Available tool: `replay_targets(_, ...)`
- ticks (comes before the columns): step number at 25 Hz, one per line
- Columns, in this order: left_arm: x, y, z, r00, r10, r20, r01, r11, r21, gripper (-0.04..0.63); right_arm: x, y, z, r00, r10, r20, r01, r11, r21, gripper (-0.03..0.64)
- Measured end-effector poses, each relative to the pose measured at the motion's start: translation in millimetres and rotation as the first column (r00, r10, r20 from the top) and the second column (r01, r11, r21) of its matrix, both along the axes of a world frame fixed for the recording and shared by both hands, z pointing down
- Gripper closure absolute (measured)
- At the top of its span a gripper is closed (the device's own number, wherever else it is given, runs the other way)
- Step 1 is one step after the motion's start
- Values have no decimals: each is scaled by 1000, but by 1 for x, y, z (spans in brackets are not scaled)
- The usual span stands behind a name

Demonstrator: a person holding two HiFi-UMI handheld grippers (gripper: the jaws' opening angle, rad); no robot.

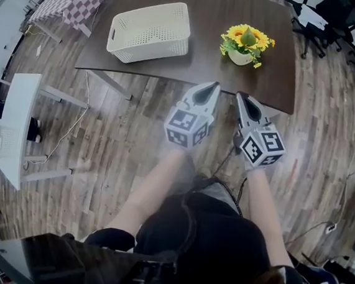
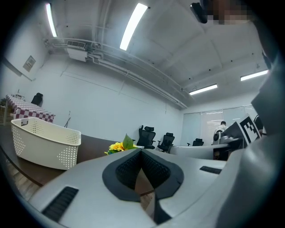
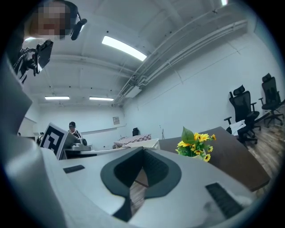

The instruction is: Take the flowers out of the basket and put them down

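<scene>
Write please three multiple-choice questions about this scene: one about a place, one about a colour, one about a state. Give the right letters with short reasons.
1. Where do the flowers stand in relation to the basket?
A. Inside it
B. Outside it, on the table
C. Under it, on the floor

2. What colour is the basket?
A. White
B. Red
C. Black

3. In what state are the left gripper and the right gripper?
A. Both shut, with nothing held
B. Both wide open
C. Each clamped on a flower stem

Answers:
1. B, as the head view shows the flowers on the dark tabletop, apart from the basket and to its right.
2. A, as its perforated walls look white in the head view and the left gripper view.
3. A, as each gripper view shows the pads meeting at the tips with nothing between them.
</scene>
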State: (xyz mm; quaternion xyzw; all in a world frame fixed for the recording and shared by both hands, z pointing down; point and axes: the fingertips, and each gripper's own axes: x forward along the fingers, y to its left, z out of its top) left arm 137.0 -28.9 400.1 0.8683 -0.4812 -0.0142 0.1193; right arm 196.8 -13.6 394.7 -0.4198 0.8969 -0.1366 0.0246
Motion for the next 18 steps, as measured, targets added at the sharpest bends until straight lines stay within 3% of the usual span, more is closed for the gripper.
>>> replay_targets(18, 24, 6, -13, 1000, -3, 11, 2, 999, 43, 595, 19, 11, -10, 999, -29, 39, 29, 999, 25, 617)
